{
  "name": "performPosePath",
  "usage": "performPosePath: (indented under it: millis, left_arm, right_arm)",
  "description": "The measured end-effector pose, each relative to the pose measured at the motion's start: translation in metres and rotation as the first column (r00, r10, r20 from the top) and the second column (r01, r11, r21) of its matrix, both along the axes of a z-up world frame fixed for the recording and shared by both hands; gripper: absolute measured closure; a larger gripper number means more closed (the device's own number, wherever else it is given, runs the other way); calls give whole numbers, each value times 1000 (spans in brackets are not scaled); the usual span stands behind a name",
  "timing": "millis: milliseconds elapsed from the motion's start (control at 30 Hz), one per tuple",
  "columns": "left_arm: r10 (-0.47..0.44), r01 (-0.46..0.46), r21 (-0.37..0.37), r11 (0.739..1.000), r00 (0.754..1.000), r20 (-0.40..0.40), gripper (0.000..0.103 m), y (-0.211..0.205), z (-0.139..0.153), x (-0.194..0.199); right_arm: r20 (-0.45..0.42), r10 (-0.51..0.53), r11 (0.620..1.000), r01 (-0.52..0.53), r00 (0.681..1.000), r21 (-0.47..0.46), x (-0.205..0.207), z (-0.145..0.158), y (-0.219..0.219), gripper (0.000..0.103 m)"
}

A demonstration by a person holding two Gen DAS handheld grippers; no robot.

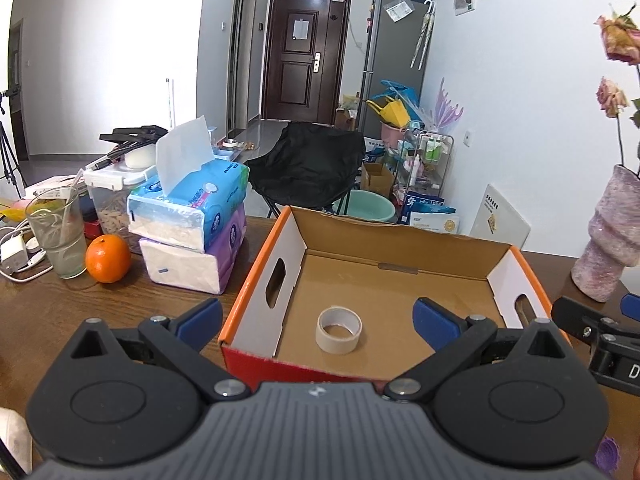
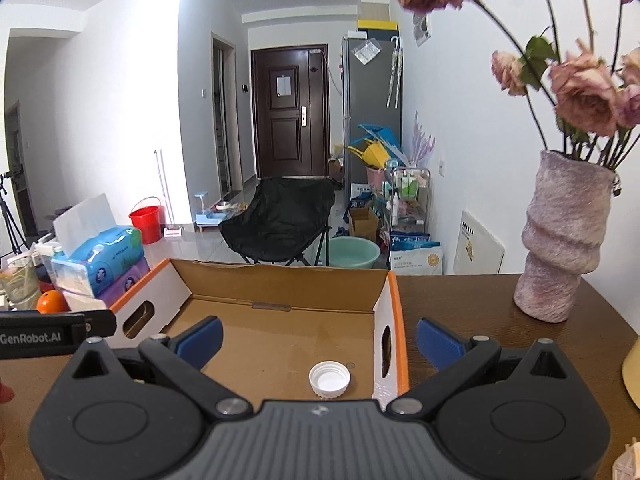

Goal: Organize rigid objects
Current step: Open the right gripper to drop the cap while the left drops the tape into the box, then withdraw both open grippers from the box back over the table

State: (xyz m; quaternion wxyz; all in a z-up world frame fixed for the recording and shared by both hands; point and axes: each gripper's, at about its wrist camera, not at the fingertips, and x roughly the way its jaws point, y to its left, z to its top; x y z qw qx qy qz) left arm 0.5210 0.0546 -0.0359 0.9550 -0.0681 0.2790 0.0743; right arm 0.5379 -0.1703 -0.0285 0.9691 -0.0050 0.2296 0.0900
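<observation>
In the left wrist view, the left gripper (image 1: 318,316) is hovering over the near edge of the cardboard box (image 1: 404,236), its blue-padded fingers (image 1: 200,318) spread wide and holding nothing. A roll of tape (image 1: 339,330) is lying flat on the box floor, between the two fingers and clear of both, toward the near left part of the box. The box is sitting on the brown tabletop (image 1: 40,312) with its orange rim facing up. To the left, two tissue packs (image 1: 192,220) are stacked beside the box, with an orange (image 1: 108,258) and a glass (image 1: 58,232) farther left. A pink vase (image 1: 610,240) is standing at the far right, and part of the right gripper (image 1: 596,328) is showing at the right edge.

In the right wrist view, the right gripper (image 2: 318,338) is hanging over the box's near right corner, fingers parted wide and empty. A white bottle cap (image 2: 329,379) is resting open side up on the box floor, near the right wall (image 2: 386,320), between the fingers without touching them. The vase (image 2: 560,240) with dried roses (image 2: 584,96) is standing on the tabletop to the right, well apart from the box.
</observation>
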Motion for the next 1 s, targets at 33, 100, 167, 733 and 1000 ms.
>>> performPosePath:
  millis: [33, 100, 167, 733, 1000]
  left_arm:
    - [-6, 6, -1, 1000, 1000, -2, 0, 0, 1, -4]
    - [-12, 12, -5, 1000, 1000, 1, 0, 0, 2, -13]
    - [-16, 16, -6, 1000, 1000, 3, 0, 0, 4, -22]
    - [-50, 50, 7, 999, 998, 31, 0, -6, 18, -100]
    - [-65, 64, 14, 998, 997, 40, 0, -13, 21, -128]
  right_arm:
    - [6, 1, 1000, -1, 1000, 1, -5, 1, -1, 0]
    - [14, 3, 1000, -3, 1000, -3, -15, 3, -2, 0]
    - [21, 4, 1000, -4, 1000, -7, -24, 5, -4, 0]
    - [56, 13, 1000, -12, 998, -22, -102, 13, -17, 0]
    - [60, 8, 1000, -6, 998, -25, -131, 16, -21, 0]
